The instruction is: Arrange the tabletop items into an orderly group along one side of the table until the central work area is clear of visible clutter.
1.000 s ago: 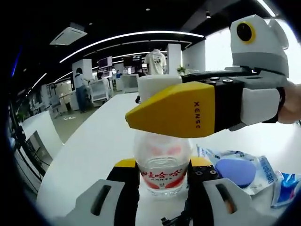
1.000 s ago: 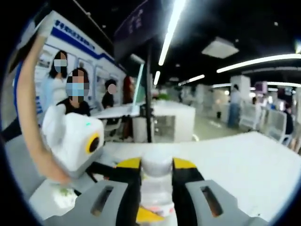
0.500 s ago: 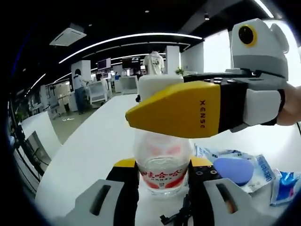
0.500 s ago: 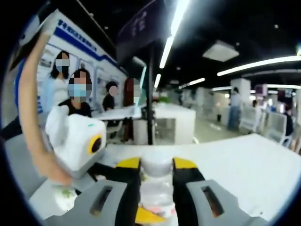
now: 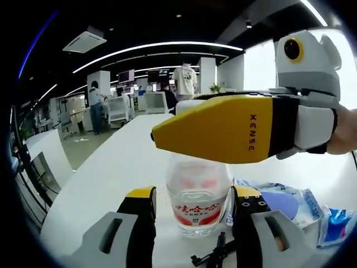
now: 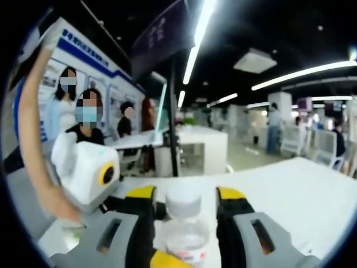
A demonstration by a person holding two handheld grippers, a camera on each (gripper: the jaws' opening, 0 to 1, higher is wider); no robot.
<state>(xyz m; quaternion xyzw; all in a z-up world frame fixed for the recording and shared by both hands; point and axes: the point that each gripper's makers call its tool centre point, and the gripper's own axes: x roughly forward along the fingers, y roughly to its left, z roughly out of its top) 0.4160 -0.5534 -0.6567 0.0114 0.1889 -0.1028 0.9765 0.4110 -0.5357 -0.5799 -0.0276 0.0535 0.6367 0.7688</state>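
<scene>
One clear water bottle (image 5: 198, 195) stands at lower centre on the white table (image 5: 106, 178), between the left gripper (image 5: 196, 209) jaws, which are spread apart with gaps both sides. Right gripper (image 6: 184, 207) jaws also apart around the bottle cap. Two blue-white packets (image 5: 290, 202) at lower right. One black clip (image 5: 215, 255) at bottom centre.

In the left gripper view, my right gripper (image 5: 162, 137) is reaching across above the bottle (image 5: 198, 195), and its yellow finger is showing the black letters "XENSE", running sideways. Below it, the bottle's label is carrying red Chinese characters, of which I am reading "哈哈"; a line of finer print under them is too small to read. To the right of the bottle, a clear packet (image 5: 304, 201) is bearing blue print I cannot make out.
</scene>
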